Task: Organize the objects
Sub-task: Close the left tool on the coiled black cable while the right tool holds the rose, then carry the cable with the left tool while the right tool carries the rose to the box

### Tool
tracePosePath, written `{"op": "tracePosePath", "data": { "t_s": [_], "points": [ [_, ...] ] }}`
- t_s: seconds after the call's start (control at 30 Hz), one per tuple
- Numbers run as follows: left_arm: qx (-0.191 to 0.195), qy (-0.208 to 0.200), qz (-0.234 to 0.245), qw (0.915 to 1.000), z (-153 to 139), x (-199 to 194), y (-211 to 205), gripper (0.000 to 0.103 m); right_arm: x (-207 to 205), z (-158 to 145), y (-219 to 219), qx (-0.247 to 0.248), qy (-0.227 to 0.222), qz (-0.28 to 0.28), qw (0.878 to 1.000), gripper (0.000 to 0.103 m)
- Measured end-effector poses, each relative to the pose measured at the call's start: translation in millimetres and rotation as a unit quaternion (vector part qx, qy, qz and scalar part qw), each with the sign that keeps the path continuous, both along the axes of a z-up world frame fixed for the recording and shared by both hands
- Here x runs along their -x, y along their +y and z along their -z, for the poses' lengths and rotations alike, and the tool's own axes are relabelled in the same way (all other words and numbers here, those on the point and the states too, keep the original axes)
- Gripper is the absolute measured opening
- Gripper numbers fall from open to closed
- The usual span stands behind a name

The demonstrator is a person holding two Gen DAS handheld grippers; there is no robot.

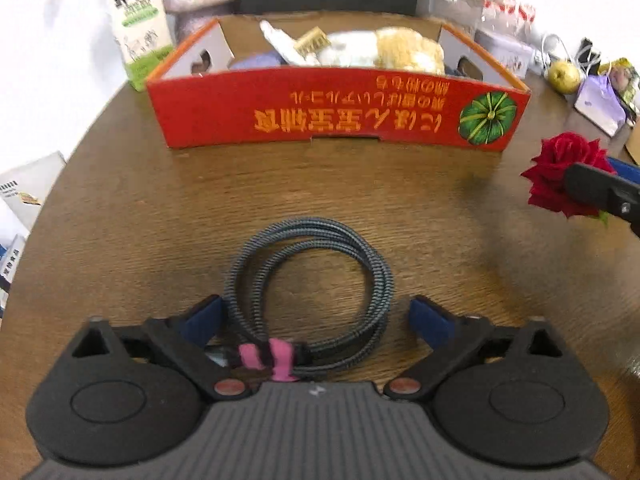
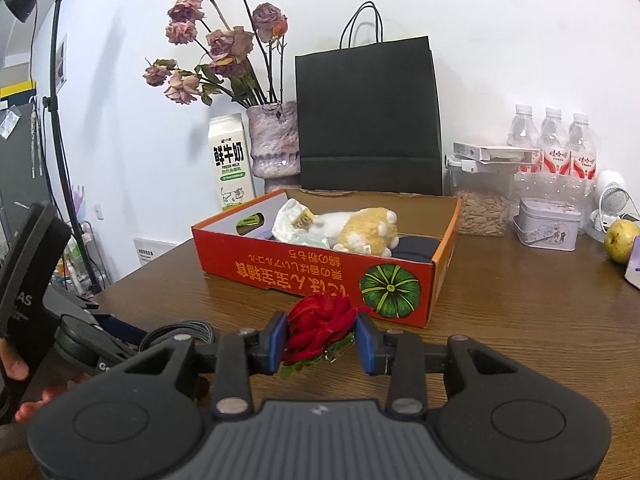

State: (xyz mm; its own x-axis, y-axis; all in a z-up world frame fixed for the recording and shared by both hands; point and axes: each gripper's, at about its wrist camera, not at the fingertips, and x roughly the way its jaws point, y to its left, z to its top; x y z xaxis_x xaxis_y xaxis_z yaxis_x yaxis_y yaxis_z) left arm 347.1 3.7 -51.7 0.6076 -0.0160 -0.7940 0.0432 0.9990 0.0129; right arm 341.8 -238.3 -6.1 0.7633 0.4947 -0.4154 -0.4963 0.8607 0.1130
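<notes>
Red rose (image 2: 320, 328) clamped in right hand-held gripper (image 2: 322, 344), left hand-held gripper (image 1: 316, 320) spread around coiled cable (image 1: 312, 280)

Bright, even light; fisheye-warped edges.

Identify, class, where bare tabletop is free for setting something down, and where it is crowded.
Free: the wooden table between the red box and the coiled cable, and left of both. Crowded: behind and right of the box, with the milk carton, tin, bottles.
</notes>
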Motion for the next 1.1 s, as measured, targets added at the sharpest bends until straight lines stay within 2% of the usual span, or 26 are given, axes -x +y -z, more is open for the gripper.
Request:
{"op": "tracePosePath", "data": {
  "t_s": [0.13,0.3,0.4,0.73,1.1],
  "points": [
    [0.006,-0.023,-0.018,0.9996,-3,14,-5,0.086,1,0,1,0.002,-0.001,-0.001,1.0,0.035],
    [0.018,-0.088,-0.044,0.995,-18,38,-9,0.086,4,-1,2,0.001,-0.003,-0.003,1.0,0.035],
    [0.024,-0.113,-0.046,0.9923,-30,47,-13,0.086,5,-1,3,0.002,-0.004,-0.005,1.0,0.035],
    [0.03,-0.151,-0.059,0.9863,-52,49,-16,0.086,6,-3,8,0.005,-0.01,0.004,1.0,0.035],
    [0.048,-0.175,-0.08,0.9801,-69,43,-2,0.086,6,-20,31,0.003,-0.033,0.007,0.999,0.035]
  ]
}}
